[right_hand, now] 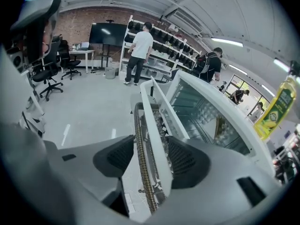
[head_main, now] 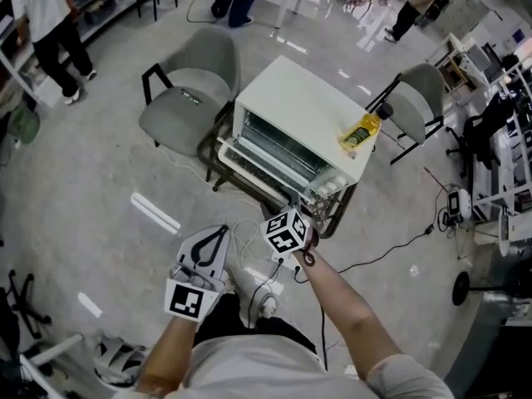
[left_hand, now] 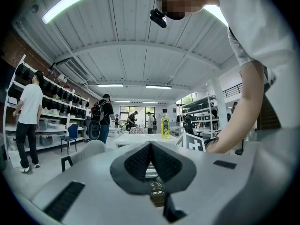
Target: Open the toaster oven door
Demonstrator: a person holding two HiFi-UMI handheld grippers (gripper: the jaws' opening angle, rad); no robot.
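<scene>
Shiny grey workshop floor (head_main: 100, 165), toaster oven (head_main: 303, 106) faces near-left, long axis far-left to near-right, right gripper (right_hand: 150, 156) gaping around its door (right_hand: 154, 130), left gripper (left_hand: 151, 146) closed up empty.

Bright ceiling strip lights (left_hand: 68, 3) glare off the floor (head_main: 283, 44); fisheye edges bend.

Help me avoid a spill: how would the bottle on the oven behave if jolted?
The bottle stands tall and narrow, so it would probably tip easily. It sits near the oven top's edge, so it might fall off.
</scene>
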